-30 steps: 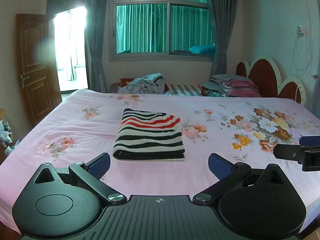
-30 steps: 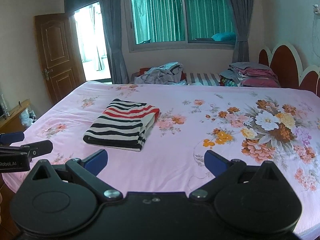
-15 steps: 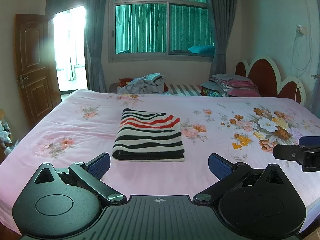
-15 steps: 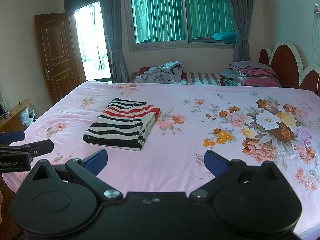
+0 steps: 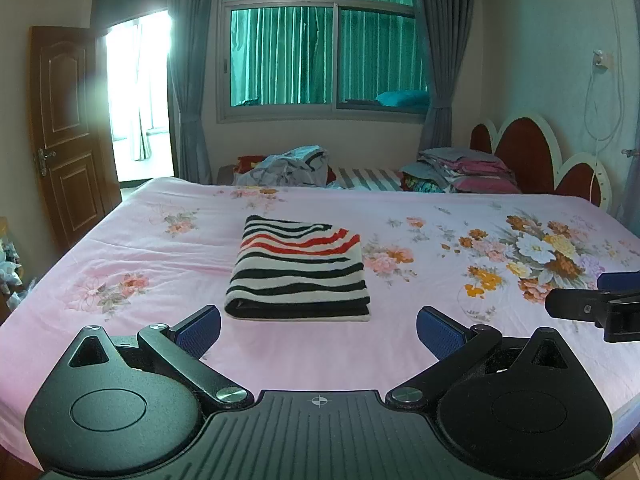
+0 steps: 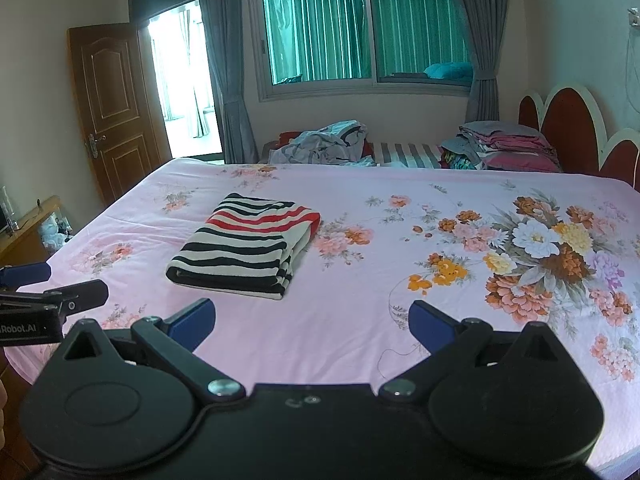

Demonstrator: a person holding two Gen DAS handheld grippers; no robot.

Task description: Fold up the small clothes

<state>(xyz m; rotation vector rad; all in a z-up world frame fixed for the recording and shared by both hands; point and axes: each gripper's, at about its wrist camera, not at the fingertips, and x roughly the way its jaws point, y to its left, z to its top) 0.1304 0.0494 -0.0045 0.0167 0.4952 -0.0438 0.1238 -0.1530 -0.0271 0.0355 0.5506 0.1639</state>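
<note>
A small garment with black, white and red stripes [image 5: 298,270] lies folded into a neat rectangle on the pink floral bedsheet [image 5: 440,216]; it also shows in the right wrist view [image 6: 246,250], left of centre. My left gripper [image 5: 318,330] is open and empty, held just short of the garment's near edge. My right gripper [image 6: 312,326] is open and empty, to the right of the garment and apart from it. Each gripper's tip shows at the edge of the other's view.
A heap of unfolded clothes [image 5: 286,168] and a stack of folded bedding [image 5: 460,170] lie beyond the bed's far side. A red and white headboard [image 5: 536,152] stands at the right. A wooden door [image 5: 66,128] and a low wooden stand [image 6: 28,232] are at the left.
Both grippers stay open and nearly still. The garment has not moved.
</note>
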